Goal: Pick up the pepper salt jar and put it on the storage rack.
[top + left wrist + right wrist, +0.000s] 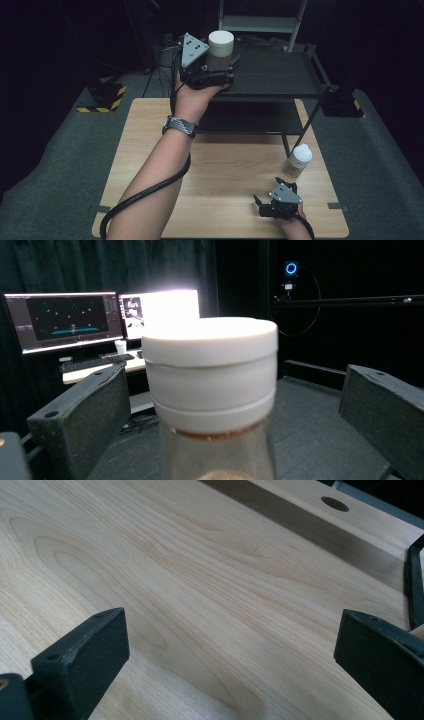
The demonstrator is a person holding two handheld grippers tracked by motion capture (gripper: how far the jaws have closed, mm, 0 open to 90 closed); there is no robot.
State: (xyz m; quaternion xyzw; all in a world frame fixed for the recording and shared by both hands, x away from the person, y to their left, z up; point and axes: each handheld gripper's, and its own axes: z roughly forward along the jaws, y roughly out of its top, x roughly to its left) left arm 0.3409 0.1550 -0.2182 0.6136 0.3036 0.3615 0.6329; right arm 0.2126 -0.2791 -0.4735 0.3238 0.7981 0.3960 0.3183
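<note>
Step in hand: placing a white-capped jar (220, 49) on the top deck of the black shelf (280, 75) at the far edge of the wooden table (220, 165) — my reading is that the jar is at, or just above, its spot.
Left gripper (216, 67): reached forward over the shelf, its jaws standing either side of the jar. In the left gripper view both black pads stand apart from the glass, so the jaws look spread; whether they have fully let go I cannot say for sure, since the lower part of the jar (212, 390) is cut off at the frame's edge.
Right gripper (272, 201): low over the near right of the table, jaws wide apart with nothing between them — bare wood grain (200, 580) lies ahead.
Second jar (299, 161): upright on the table beside the shelf's front right leg, near the right gripper.
Next move, as I judge it: draw the left gripper straight back without knocking the jar, then bring the right one round the second jar below its cap.
Writing: no label or brand is legible on either jar; the monitors (65, 320) in the background are too small to read.
</note>
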